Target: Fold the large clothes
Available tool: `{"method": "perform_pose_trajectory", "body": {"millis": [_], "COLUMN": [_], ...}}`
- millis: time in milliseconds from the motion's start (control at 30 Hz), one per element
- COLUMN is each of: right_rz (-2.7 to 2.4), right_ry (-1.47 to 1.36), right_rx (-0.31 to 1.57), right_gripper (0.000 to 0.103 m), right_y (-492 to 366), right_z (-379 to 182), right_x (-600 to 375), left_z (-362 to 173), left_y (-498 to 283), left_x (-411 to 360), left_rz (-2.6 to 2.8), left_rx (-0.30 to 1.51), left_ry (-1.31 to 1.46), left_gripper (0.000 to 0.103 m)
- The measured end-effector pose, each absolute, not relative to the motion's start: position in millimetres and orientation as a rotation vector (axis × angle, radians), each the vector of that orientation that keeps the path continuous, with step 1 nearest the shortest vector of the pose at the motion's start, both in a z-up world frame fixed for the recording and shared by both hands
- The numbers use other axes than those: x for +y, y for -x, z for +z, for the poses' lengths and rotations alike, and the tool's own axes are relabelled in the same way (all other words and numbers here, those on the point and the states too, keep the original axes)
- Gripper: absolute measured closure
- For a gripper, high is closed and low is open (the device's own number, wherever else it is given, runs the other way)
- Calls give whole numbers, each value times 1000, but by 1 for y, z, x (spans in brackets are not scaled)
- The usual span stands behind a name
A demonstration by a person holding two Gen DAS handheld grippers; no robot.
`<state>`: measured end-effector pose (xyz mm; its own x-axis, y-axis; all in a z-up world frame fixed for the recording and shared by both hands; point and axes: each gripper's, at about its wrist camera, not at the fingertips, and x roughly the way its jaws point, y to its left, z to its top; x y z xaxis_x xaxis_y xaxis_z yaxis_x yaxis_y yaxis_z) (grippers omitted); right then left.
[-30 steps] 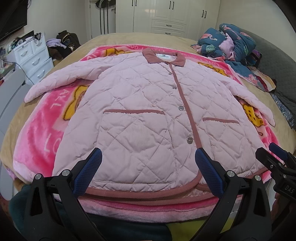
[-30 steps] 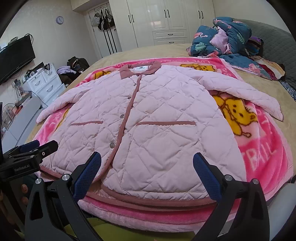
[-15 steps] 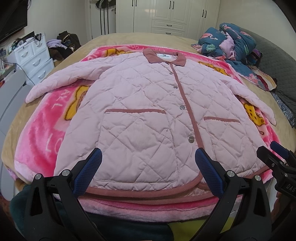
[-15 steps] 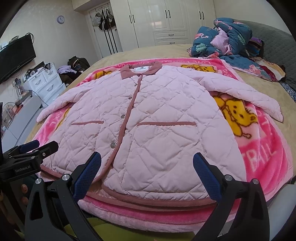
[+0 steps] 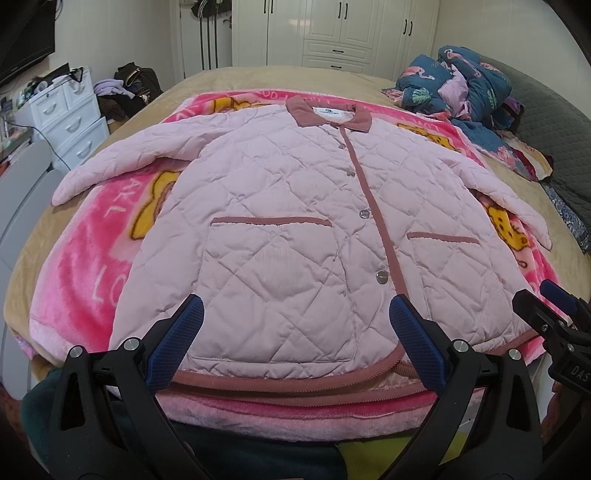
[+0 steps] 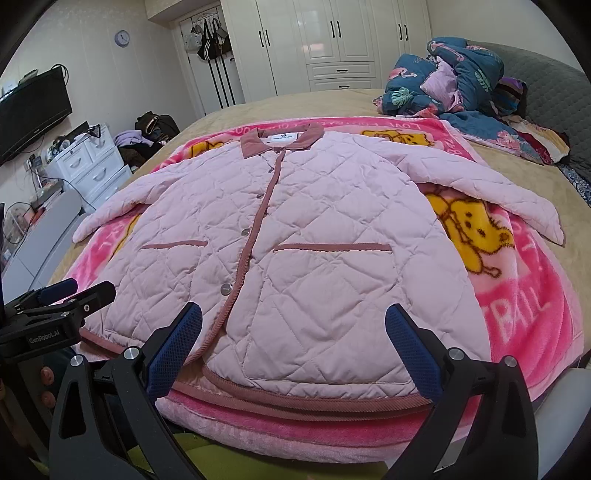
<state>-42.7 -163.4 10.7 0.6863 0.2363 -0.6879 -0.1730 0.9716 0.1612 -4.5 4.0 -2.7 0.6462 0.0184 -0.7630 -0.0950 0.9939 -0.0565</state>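
Very little is changed since the earlier frames: the views are shifted only slightly, and the jacket is left as it was, so no fold is judged to be begun.

The bed (image 5: 236, 79), covered in tan, fills most of both views. On it a pink cartoon blanket (image 5: 85, 258) is spread, and on the blanket the pink quilted jacket (image 5: 295, 221) is laid flat, front up and buttoned, filling the centre of the frame. Its collar (image 5: 328, 116) lies toward the top, its hem (image 5: 280, 384) along the lower edge, and both sleeves are stretched outward to the left and right. A heap of dark floral bedding (image 5: 461, 88) is seen at the upper right, well apart from the jacket.

The left tool (image 5: 295, 336) is held released, its fingers spread wide just above the hem and touching nothing. The right tool (image 6: 293, 336) is likewise released over the hem, with nothing gripped; it is also seen at the right edge of the left view.

As for containers, a white drawer unit (image 5: 70, 114) stands at the upper left with its drawers closed, so its contents cannot be told; clutter is piled on top. White wardrobes (image 5: 340, 33) at the top are closed too.
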Motion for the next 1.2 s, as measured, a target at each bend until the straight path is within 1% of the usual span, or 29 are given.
{"method": "perform_pose_trajectory", "body": {"millis": [767, 1200], "right_rz": [231, 266], "right_ry": [-74, -38], "right_rx": [765, 742], "right_gripper": [4, 4], "right_y": [39, 11], "right_z": [17, 30], "right_x": [-163, -155], "left_z": [-2, 8], "left_y": [6, -19], "left_x": [6, 18], "left_rz": [77, 91], "left_rx": [862, 872], "left_ry": [75, 90], "left_gripper": [9, 9]}}
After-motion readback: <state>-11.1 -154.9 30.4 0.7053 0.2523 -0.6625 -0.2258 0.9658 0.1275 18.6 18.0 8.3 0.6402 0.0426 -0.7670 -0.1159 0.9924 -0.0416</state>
